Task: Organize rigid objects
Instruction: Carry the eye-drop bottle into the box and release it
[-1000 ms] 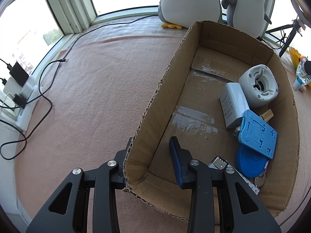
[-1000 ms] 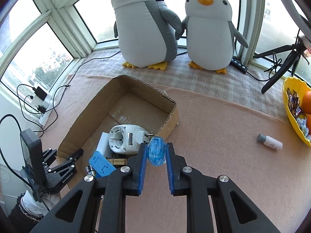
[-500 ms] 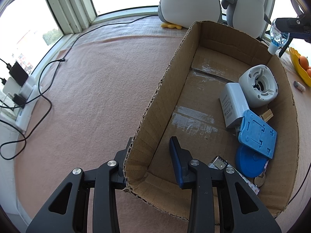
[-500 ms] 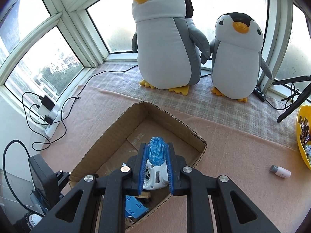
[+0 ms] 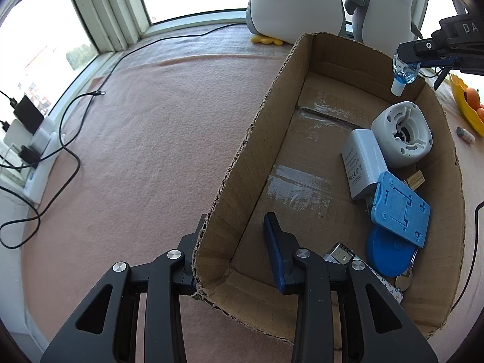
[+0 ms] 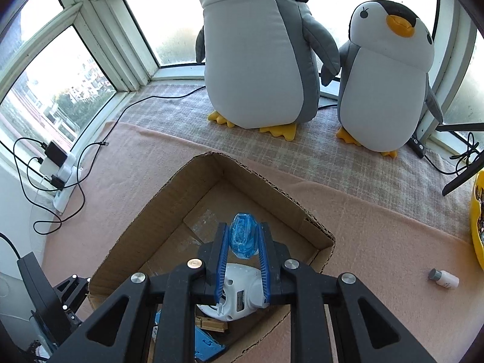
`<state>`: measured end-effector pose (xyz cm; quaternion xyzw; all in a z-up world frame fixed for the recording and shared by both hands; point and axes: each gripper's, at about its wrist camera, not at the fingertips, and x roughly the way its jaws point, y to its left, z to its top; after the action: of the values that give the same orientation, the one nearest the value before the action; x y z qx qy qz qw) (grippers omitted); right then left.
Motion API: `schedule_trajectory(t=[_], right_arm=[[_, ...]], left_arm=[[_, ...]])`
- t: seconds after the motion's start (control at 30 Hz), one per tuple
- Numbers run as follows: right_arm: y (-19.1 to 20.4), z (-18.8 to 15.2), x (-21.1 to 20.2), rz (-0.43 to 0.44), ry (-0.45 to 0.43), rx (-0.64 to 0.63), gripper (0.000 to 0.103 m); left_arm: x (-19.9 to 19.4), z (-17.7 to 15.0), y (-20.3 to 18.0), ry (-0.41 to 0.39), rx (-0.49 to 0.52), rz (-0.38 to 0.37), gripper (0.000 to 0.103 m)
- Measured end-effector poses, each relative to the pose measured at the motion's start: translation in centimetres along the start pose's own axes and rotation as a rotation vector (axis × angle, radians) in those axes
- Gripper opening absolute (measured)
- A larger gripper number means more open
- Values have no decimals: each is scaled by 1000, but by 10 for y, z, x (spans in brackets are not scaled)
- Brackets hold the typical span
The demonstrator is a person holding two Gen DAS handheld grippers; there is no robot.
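An open cardboard box [image 5: 242, 163] [image 6: 145, 220] lies on the pink blanket. In it are a white round device [image 5: 400, 134] [image 6: 239, 299], a white adapter [image 5: 363, 163], a blue flat plate [image 5: 399, 208] and a blue disc [image 5: 387, 251]. My right gripper [image 6: 243, 242] is shut on a small clear blue bottle [image 6: 243, 236] [image 5: 403, 72] and holds it above the box's far end, cap down. My left gripper [image 5: 234, 233] straddles the box's near left wall, one finger outside, one inside, jaws apart.
Two plush penguins [image 6: 260, 48] [image 6: 390, 75] stand at the window behind the box. A small white bottle [image 6: 443, 278] lies on the blanket to the right. A yellow bowl [image 5: 466, 103] is at the right edge. Cables and a power strip [image 5: 33, 148] lie left.
My right gripper has carried the blue bottle forward over the box's far end. The left gripper and the box have not moved.
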<state>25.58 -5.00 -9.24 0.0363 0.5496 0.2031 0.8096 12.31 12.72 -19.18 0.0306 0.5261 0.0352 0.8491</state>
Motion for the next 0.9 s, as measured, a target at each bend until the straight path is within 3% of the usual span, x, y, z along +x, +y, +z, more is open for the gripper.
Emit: schedule_trajectory(t=[0.4, 0.57, 0.9], right_arm=[[0, 0, 1, -5, 5, -13, 19], [0, 0, -2, -23, -3, -23, 40], [-7, -5, -11, 1, -16, -19, 43]], left_arm=[[0, 0, 0, 0, 0, 0, 34], [0, 0, 0, 0, 0, 0, 34], [0, 0, 0, 0, 0, 0, 34]])
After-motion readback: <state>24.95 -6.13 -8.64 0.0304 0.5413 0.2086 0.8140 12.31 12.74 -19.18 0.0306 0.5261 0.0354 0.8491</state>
